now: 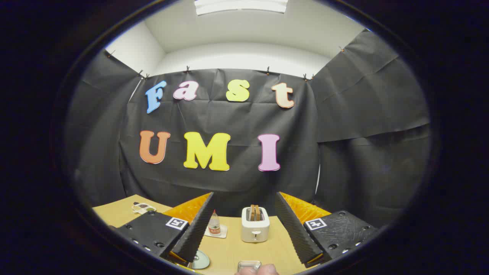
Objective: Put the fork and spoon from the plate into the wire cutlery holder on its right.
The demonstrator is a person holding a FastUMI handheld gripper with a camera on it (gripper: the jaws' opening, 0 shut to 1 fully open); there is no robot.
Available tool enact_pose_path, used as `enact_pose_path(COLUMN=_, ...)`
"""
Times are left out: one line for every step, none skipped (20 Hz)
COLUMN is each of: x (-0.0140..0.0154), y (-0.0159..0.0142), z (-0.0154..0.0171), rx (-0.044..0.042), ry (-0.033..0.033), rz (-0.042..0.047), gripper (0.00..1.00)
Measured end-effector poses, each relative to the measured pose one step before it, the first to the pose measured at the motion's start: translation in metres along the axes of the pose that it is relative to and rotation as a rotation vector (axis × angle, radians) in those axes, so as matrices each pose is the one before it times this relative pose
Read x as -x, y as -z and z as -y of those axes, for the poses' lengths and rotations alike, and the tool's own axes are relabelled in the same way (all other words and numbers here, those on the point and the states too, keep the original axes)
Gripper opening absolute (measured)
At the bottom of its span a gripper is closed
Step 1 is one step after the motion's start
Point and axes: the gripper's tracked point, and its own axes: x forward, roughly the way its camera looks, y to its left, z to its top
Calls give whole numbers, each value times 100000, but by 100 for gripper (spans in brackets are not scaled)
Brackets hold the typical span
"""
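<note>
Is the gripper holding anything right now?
No. The gripper is open, its fingers spread wide with only bare table between them, and the toaster sits beyond them, untouched.

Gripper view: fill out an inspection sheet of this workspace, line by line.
Surface: tan wooden tabletop.
Job's things: round pale disc beside the finger nearer the bottle, perhaps the plate; cannot tell.
Clutter: white two-slot toaster holding toast, beyond the fingers; small clear bottle on a white card beside it; small pale item far off to the side; shiny rectangular object close in, touching a person's hand.
Grippers: gripper open, fingers wide apart, nothing between them.
Cables: nothing seen.
Surroundings: black cloth wall; white ceiling with a light panel.
</note>
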Motion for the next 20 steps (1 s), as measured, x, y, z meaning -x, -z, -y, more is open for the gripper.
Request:
enact_pose_path(x=31, y=-30, z=255, rx=-619, ry=483, rz=-195, gripper=95)
enact_pose_path(x=-77, y=16, z=292, rx=-366, ry=738, rz=-30, gripper=95)
enact_pose_path(x=-103, y=3, z=316, rx=-159, ry=826, rz=107, gripper=95)
enact_pose_path(x=-92, y=-22, z=284, rx=-262, ry=765, rz=80, gripper=95)
enact_pose_path(x=-137, y=-78, z=246, rx=-528, ry=598, rz=49, gripper=95)
enact_pose_path(x=-93, y=28, z=109, rx=-445, ry=277, rz=0, gripper=95)
enact_pose_path(x=-7, y=-119, z=169, rx=-246, ry=558, rz=222, gripper=95)
enact_pose_path(x=-6, y=-202, z=64, rx=-320, ry=148, rz=465, gripper=95)
enact_pose_path(x=-21, y=-278, z=-49, rx=-238, ry=16, rz=568, gripper=95)
enact_pose_path(x=-3, y=-146, z=-3, rx=-317, ry=-152, rz=511, gripper=95)
enact_pose_path(x=-13, y=-207, z=-46, rx=-284, ry=-122, rz=371, gripper=95)
enact_pose_path(x=-104, y=-68, z=-7, rx=-100, ry=24, rz=186, gripper=95)
enact_pose_path(x=-16, y=-99, z=-35, rx=-24, ry=-127, rz=5, gripper=95)
enact_pose_path(x=14, y=38, z=-15, rx=1, ry=72, rz=-283, gripper=95)
enact_pose_path(x=39, y=-30, z=-90, rx=-343, ry=-102, rz=-408, gripper=95)
enact_pose_path(x=48, y=-33, z=-245, rx=-619, ry=-505, rz=-489, gripper=95)
enact_pose_path(x=102, y=7, z=-251, rx=-565, ry=-715, rz=-460, gripper=95)
enact_pose_path(x=73, y=263, z=-279, rx=-82, ry=-935, rz=-730, gripper=95)
enact_pose_path(x=146, y=267, z=-334, rx=700, ry=-1042, rz=-961, gripper=95)
enact_pose_path(x=123, y=280, z=-209, rx=674, ry=-615, rz=-496, gripper=95)
